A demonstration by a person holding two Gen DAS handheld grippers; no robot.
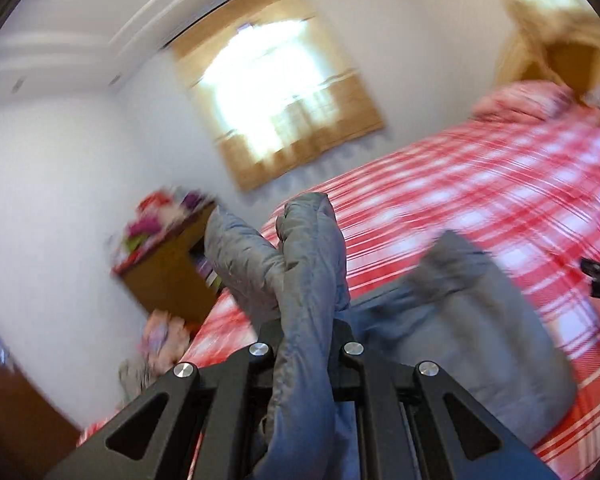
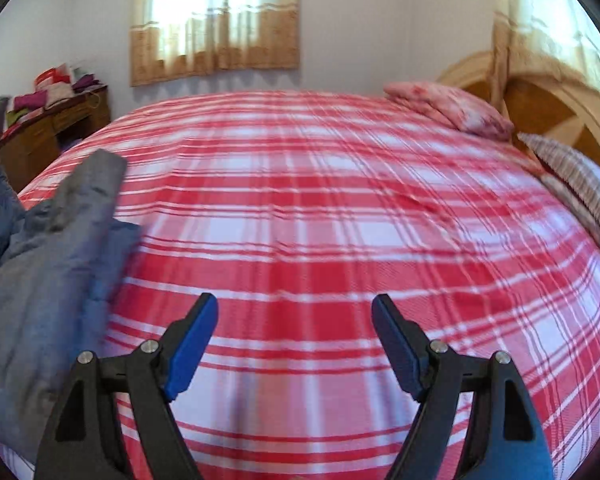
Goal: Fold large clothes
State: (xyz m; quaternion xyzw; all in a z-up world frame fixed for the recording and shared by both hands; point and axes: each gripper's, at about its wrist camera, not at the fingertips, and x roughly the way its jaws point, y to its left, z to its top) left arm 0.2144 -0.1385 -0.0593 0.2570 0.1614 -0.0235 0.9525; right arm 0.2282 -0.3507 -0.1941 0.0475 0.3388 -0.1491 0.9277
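Folding barely begun, by the look: grey padded garment (image 1: 480,320) lies bunched on plaid bed (image 2: 320,208). Left gripper (image 1: 304,344) clamps a fabric ridge; right gripper (image 2: 296,320) gapes wide, empty.

No text, label, brand, number or sign can be read in either view; both pictures are blurred, and nothing printed shows on any surface.
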